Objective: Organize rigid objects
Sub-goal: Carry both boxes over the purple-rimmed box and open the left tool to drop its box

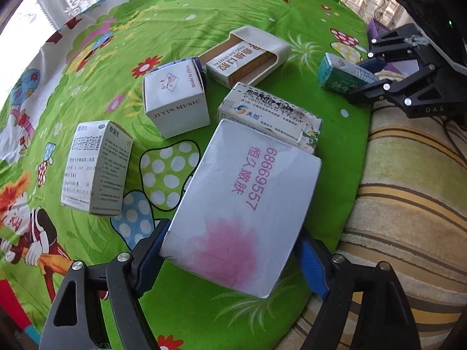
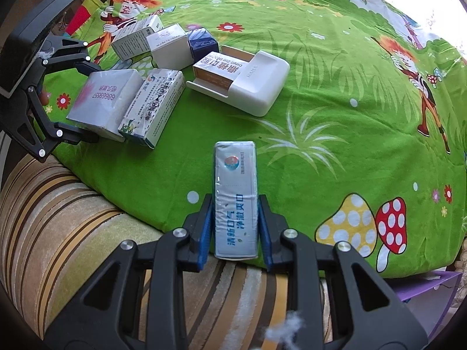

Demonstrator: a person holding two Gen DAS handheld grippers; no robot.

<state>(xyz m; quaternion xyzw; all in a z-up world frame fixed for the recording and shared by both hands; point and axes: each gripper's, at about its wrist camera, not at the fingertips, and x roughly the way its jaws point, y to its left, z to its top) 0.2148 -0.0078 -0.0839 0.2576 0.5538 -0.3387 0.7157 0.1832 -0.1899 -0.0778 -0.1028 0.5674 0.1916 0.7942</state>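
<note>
Boxes lie scattered over a green cartoon-print cloth [image 1: 256,26] that covers the surface, with a striped cushion [image 1: 408,218] along its edge. The left gripper [image 1: 233,259] has its blue-padded fingers [image 1: 151,248] on both sides of a white box with a pink flower and pink digits [image 1: 245,198]; the near pad touches the box's edge, but I cannot tell whether the far pad presses on it. This box sits just beside a blue-and-white medicine carton [image 1: 271,113], their long sides touching. Beyond them stand a white cube marked JI YIN MUSIC [image 1: 175,105], a tall white printed box [image 1: 96,166] well to its side, and a cream holder [image 1: 262,46] with a gold-lettered box [image 1: 239,64] lying in it. The right gripper [image 2: 233,227] pinches a narrow white-and-teal box [image 2: 235,198] between its fingers [image 2: 204,230], near the cloth's edge and apart from the group.
</note>
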